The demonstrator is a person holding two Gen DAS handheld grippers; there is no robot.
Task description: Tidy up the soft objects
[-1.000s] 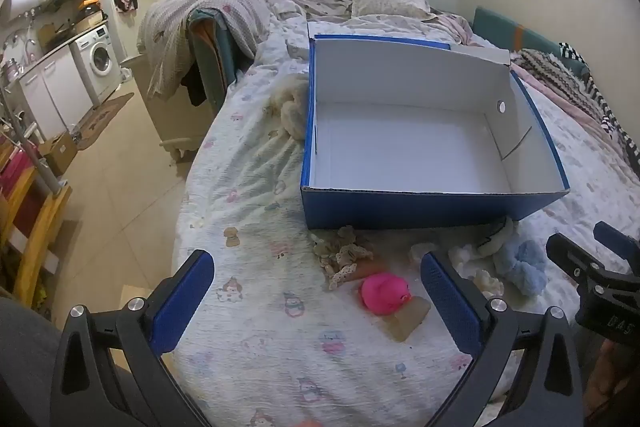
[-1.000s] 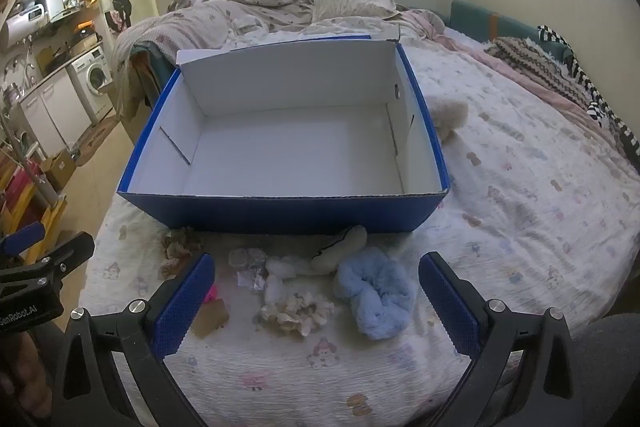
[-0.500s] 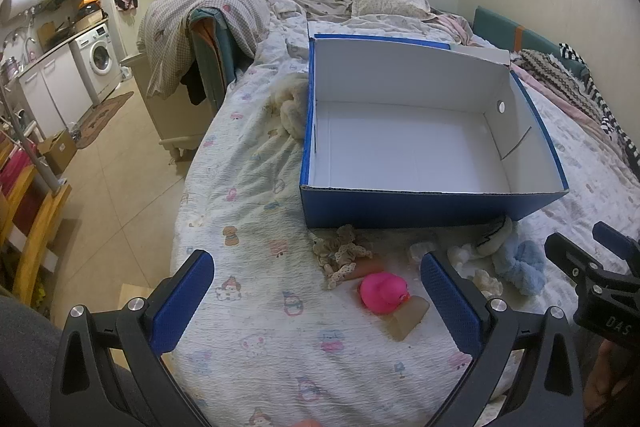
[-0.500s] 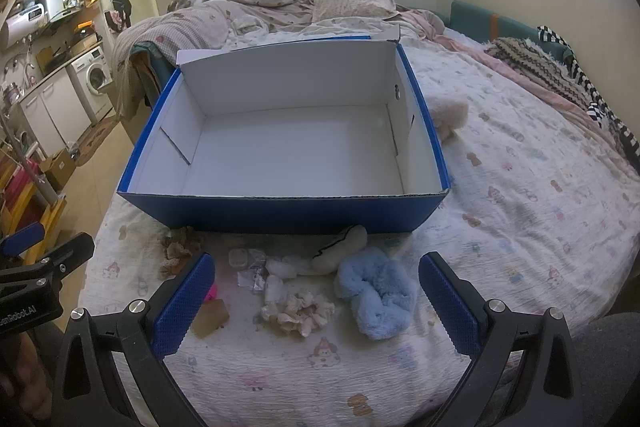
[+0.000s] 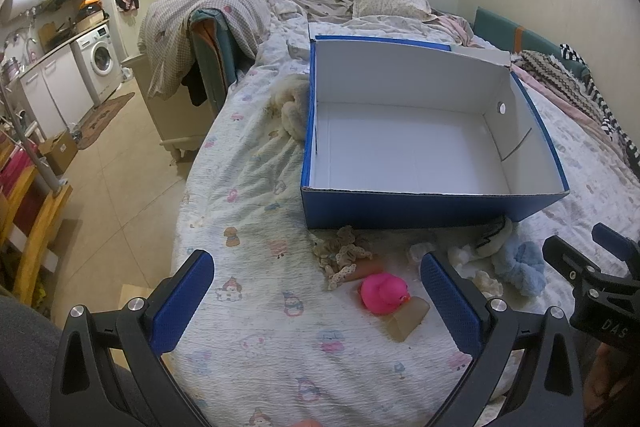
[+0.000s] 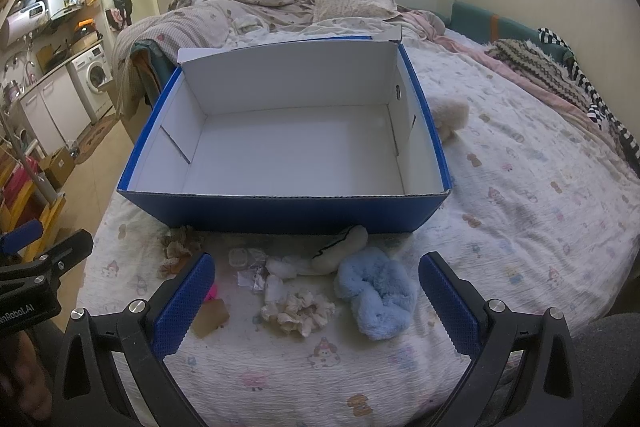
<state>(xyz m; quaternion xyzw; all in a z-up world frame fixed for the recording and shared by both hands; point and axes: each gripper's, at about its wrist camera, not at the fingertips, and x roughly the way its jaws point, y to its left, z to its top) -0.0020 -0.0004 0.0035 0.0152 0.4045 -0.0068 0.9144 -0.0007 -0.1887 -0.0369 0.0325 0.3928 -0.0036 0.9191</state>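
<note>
Left gripper (image 5: 318,297) fingers spread wide, holding nothing, hovering over the near bed edge. Right gripper (image 6: 316,297) also wide open, empty, above the pile.

Between right gripper's fingers: cream lace scrunchie (image 6: 298,311), light blue fluffy scrunchie (image 6: 376,299) just right of it, white plush piece (image 6: 340,253) touching the blue cardboard box (image 6: 280,213) front wall, crinkled clear wrapper (image 6: 250,267) left of that.

In the left view, pink rubber duck (image 5: 383,293) sits on a brown card piece (image 5: 406,319), close to the right finger's inner side; beige lace scrunchie (image 5: 340,259) just far-left of the duck. In the right view the duck is mostly hidden behind the left finger, only a pink sliver shows.

Box is open, white inside, nothing in it, far of the pile. Cream plush toy (image 5: 292,107) touches its outer side wall, partly hidden.

Surface: bed sheet (image 6: 520,211) with cartoon prints, wrinkled. Far end: rumpled blankets, pillow (image 6: 352,1). Left: tiled floor, washing machine (image 5: 100,57), kitchen counter. Clear wrapper contents hard to make out.
</note>
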